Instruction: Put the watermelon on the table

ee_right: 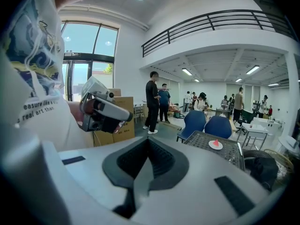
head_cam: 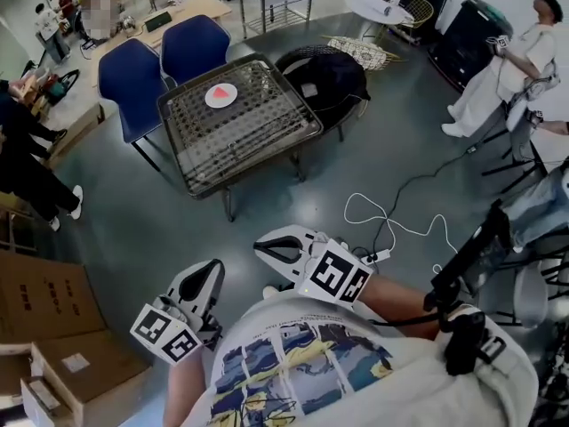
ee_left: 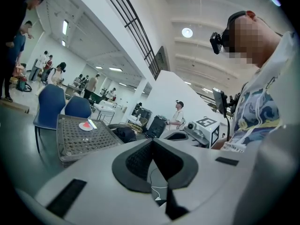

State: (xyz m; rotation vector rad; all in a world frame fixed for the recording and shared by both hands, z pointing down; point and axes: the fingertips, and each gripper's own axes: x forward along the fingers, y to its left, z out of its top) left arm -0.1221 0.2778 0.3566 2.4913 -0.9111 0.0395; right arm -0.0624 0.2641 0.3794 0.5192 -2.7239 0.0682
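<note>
Open floor (head_cam: 293, 212) separates the table (head_cam: 267, 154) from left gripper (head_cam: 212, 269) and right gripper (head_cam: 263, 247), fingers (ee_left: 136, 161) together.

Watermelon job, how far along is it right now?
Looks done or nearly: the watermelon slice lies on a white plate on the mesh table. Nothing is in hand: left tongs and right tongs are shut and empty, close to the person's body, apart from the table. Left, perhaps: moving the slice off the plate.
</note>
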